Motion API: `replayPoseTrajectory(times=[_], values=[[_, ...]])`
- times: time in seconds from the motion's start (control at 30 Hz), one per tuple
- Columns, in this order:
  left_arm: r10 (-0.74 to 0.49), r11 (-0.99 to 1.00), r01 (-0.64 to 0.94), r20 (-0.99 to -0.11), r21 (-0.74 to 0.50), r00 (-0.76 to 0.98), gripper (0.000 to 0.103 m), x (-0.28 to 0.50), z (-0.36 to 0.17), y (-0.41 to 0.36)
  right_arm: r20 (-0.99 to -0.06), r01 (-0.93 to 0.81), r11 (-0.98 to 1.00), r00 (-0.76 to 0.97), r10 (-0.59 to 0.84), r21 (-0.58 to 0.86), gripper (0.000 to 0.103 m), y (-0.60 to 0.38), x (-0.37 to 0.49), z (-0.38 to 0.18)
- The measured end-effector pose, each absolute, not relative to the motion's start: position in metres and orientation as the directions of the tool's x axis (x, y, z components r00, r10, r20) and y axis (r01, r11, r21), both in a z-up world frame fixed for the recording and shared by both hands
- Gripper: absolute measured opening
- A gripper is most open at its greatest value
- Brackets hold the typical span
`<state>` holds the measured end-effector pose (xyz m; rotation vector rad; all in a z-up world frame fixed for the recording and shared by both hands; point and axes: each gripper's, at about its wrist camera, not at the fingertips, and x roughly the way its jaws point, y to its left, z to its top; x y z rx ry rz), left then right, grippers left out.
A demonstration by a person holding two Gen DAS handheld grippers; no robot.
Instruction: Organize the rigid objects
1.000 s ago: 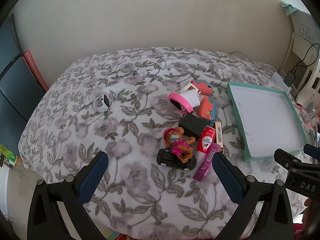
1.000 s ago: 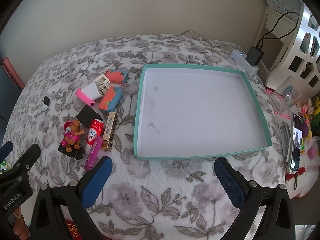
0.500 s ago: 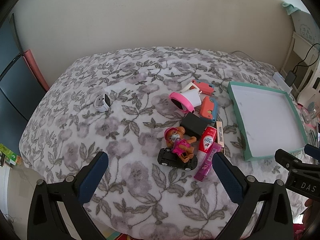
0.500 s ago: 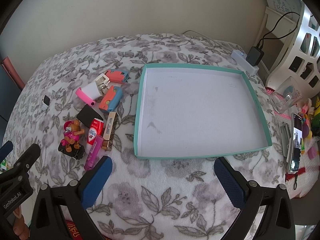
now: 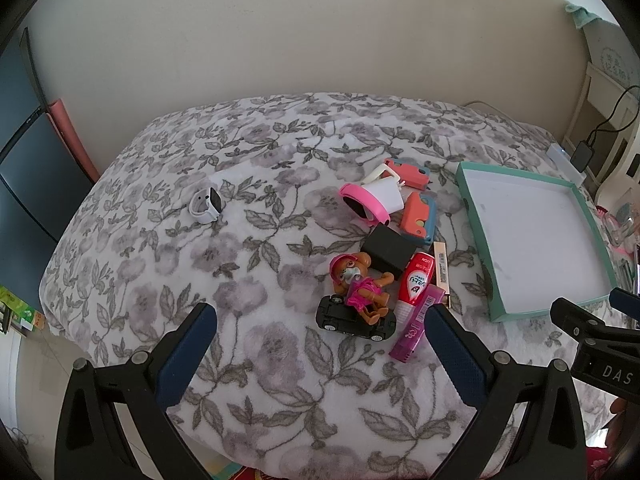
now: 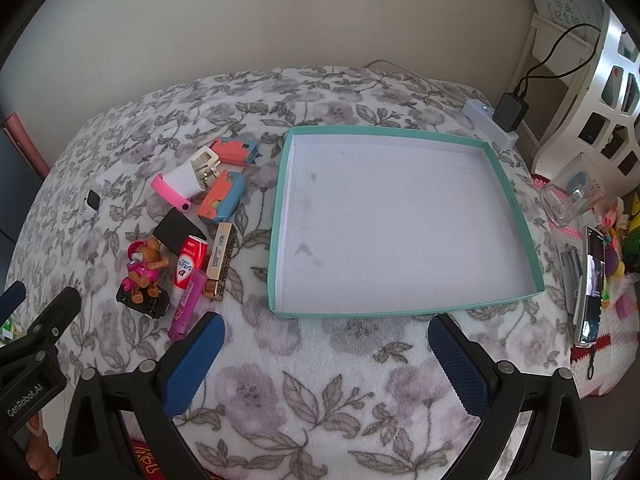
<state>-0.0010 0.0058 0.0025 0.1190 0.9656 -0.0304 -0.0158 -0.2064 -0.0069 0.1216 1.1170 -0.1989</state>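
Nothing is changing: we are holding both tongs, left gripper (image 5: 320,330) and right gripper (image 6: 326,340), released; the teal tray (image 6: 280,216), at three o'clock of the toy pile (image 6: 188,236), is sitting unfilled.

On the blanket (image 6: 320,380), the tray (image 6: 516,208) lies toward the right edge. A cluster lies just left of it: harmonica (image 6: 221,262) nearest, tube (image 6: 189,265) beside that, figure (image 6: 143,268) on the toy car (image 6: 150,305). A watch (image 6: 91,203) lies apart near the left edge.
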Motion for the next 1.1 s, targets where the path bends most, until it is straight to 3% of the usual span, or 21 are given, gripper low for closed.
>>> replayPoseTrajectory(times=[0.87,1.1], values=[[0.025,0.993,0.081,-0.825,0.085,0.564,0.103,-0.0013,0.0001,0.0062,-0.903,0.219,0.976,0.418,-0.098,-0.005,0.103,-0.2063,-0.0149,-0.0068],[-0.022,0.996,0.083,-0.842,0.026,0.539,0.103,0.0044,-0.0036,0.0112,-0.893,0.205,0.979,0.444,-0.075,0.02,0.103,-0.2034,-0.0149,-0.0081]])
